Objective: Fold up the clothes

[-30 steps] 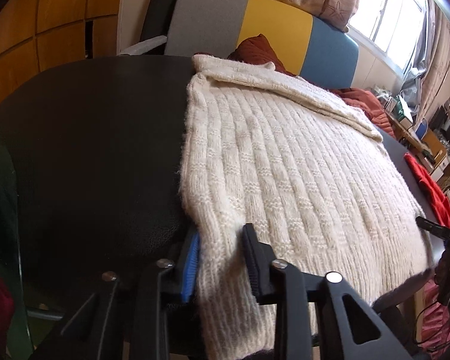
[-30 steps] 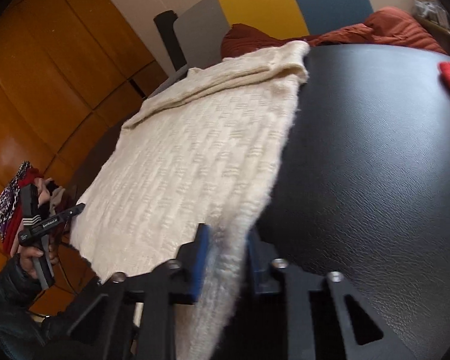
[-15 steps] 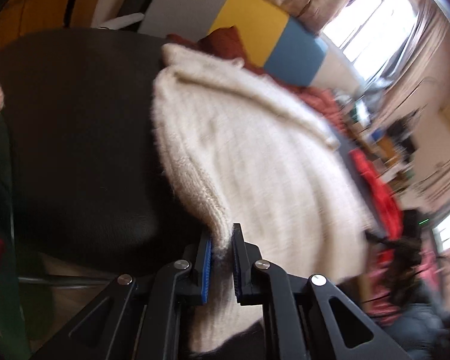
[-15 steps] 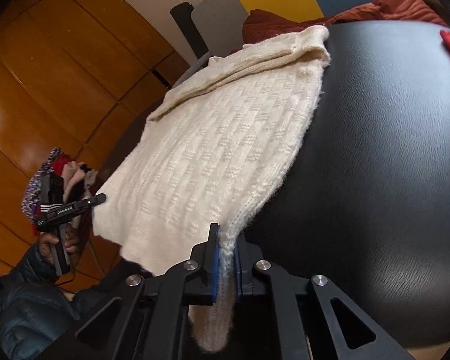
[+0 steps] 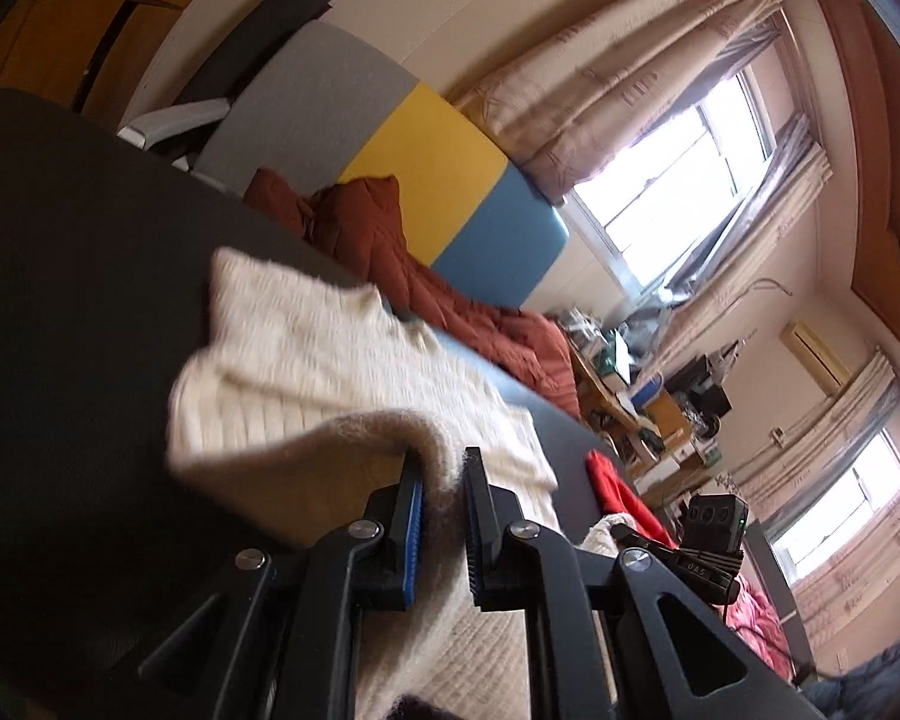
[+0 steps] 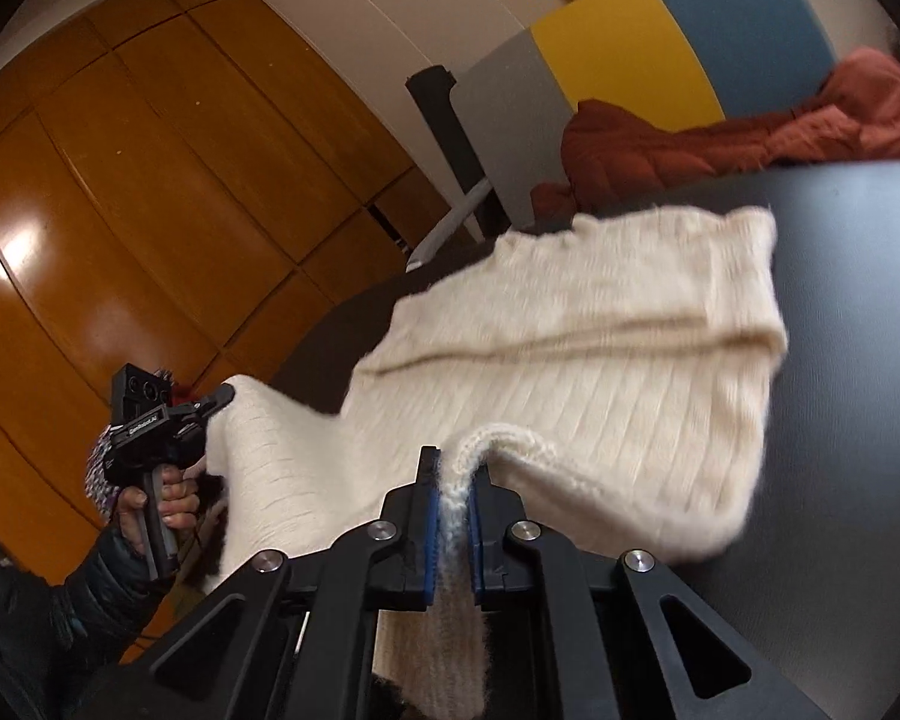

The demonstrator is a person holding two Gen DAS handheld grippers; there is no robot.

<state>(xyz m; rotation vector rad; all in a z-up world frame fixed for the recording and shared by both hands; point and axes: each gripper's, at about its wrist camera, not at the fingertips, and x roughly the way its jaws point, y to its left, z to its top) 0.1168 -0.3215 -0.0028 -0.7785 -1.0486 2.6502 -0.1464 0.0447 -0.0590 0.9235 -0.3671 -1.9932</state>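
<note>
Cream knit sweater [image 6: 600, 360] lies partly on the black table [image 6: 858, 312], its far end resting flat on the tabletop near the rust-red quilted garment [image 6: 750, 132] heaped at the table's far edge, its near hem raised off the surface. Right gripper [image 6: 452, 489] is clenched on one corner of that hem, blue pads pressing a thick ribbed fold between them, with more knit hanging down below the jaws. Left gripper [image 5: 442, 501] is likewise clamped on the other corner, fuzzy knit pinched tight between its pads and the cloth arching up from the table to meet them. Seen from the right wrist, the left gripper [image 6: 219, 405] appears off the table's side, held by a hand [image 6: 162, 495] in a dark padded sleeve [image 6: 90, 588], the sweater stretching across to it. A small red cloth [image 5: 615, 483] lies on the table just beyond the sweater's side edge. Behind the table stands a chair back [image 5: 390, 120] in grey, yellow and blue panels.
</note>
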